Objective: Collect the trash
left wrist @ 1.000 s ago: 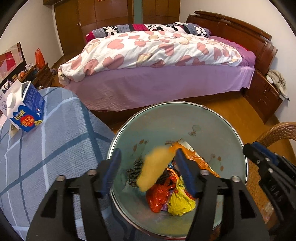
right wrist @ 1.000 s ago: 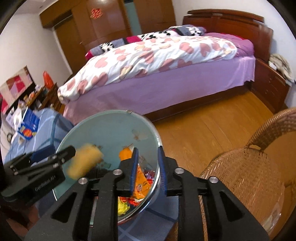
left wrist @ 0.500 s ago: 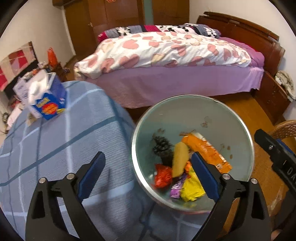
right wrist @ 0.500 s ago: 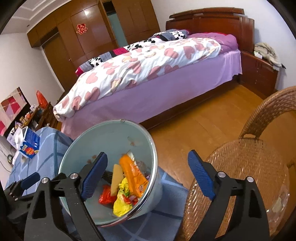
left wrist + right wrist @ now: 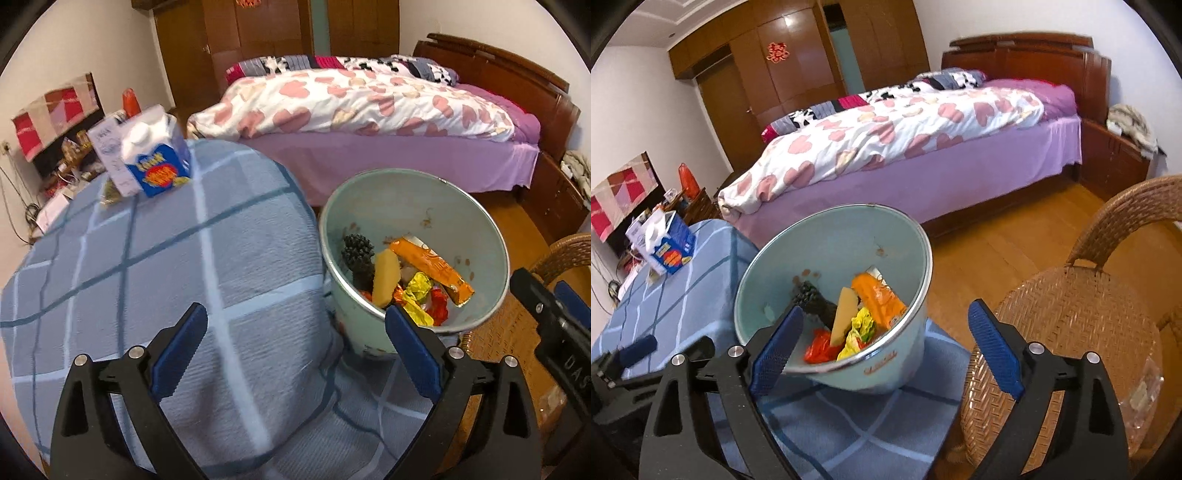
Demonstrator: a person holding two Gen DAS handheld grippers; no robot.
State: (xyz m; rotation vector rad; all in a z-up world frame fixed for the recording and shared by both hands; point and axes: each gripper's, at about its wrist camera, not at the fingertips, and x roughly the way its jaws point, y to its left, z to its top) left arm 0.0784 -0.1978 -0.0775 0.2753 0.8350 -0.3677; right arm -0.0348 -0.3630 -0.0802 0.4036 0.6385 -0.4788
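A pale green metal bin [image 5: 424, 206] stands at the right edge of the blue checked tablecloth [image 5: 229, 258]; it also shows in the right wrist view [image 5: 827, 251]. Inside lie a yellow sponge-like piece [image 5: 386, 282], an orange packet [image 5: 432, 267], crumpled yellow and red wrappers [image 5: 417, 295] and a black object [image 5: 356, 254]. My left gripper [image 5: 293, 350] is open and empty, low over the cloth left of the bin. My right gripper [image 5: 884, 349] is open and empty, its jaws wide on either side of the bin's near rim.
A blue and white carton [image 5: 155, 158] and a white box [image 5: 110, 155] stand at the table's far left. A wicker chair [image 5: 1082, 317] is at the right. A bed with a heart-print duvet [image 5: 354, 103] lies beyond, wooden floor [image 5: 1008, 236] between.
The yellow piece dropped from my left gripper into the bin. Both grippers opened wide; the right let go of the bin rim. The left gripper swung left over the cloth.
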